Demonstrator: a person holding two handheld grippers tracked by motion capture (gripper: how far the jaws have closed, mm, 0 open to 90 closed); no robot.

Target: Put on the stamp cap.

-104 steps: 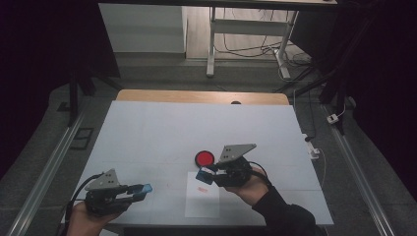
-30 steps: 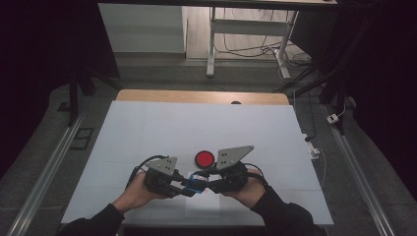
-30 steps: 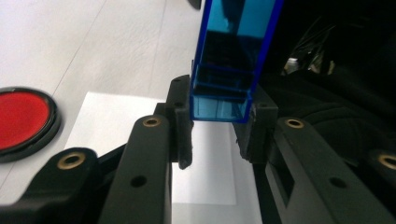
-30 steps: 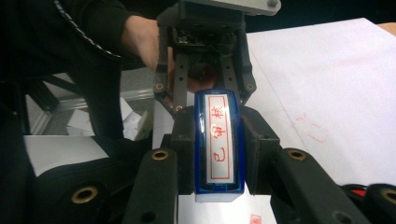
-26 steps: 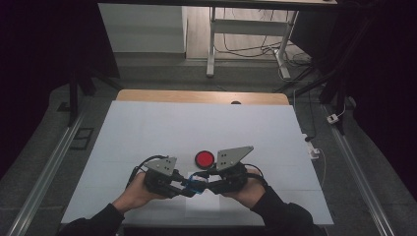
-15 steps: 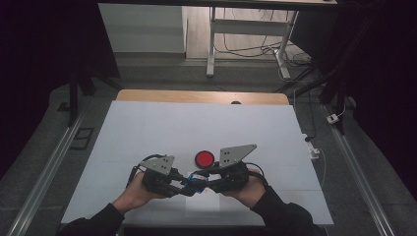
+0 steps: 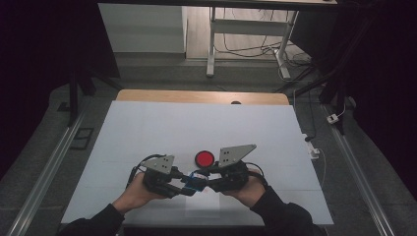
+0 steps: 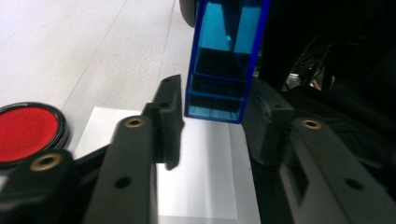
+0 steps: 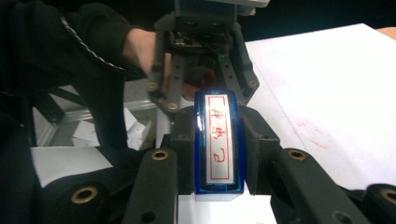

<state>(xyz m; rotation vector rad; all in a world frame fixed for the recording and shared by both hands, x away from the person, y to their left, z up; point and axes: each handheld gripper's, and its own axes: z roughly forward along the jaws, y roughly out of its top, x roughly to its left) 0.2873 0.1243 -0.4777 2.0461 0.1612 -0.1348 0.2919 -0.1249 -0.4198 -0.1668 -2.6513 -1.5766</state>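
A blue rectangular stamp point(image 7: 194, 183) hangs between the two grippers at the table's front middle. My right gripper point(image 7: 204, 182) is shut on it; in the right gripper view both pads point(image 9: 254, 140) press its sides, and its white face point(image 9: 218, 140) with red characters points at the camera. My left gripper point(image 7: 183, 186) faces it from the left. Its jaws have just been opening, and the stamp's clear blue end point(image 8: 219, 88) sits between them with a small gap at the left pad point(image 8: 170, 116). A round red ink pad point(image 7: 204, 158) lies just behind the grippers.
A white sheet of paper point(image 7: 202, 209) lies under the grippers near the front edge. Faint red marks point(image 9: 310, 133) dot the white table top point(image 7: 147, 128). A wooden strip point(image 7: 196, 96) runs along the far edge, with metal rails point(image 7: 44, 172) on both sides.
The left hand came in from the front-left corner to meet the right gripper at the stamp. Over the last second both hands have kept still.
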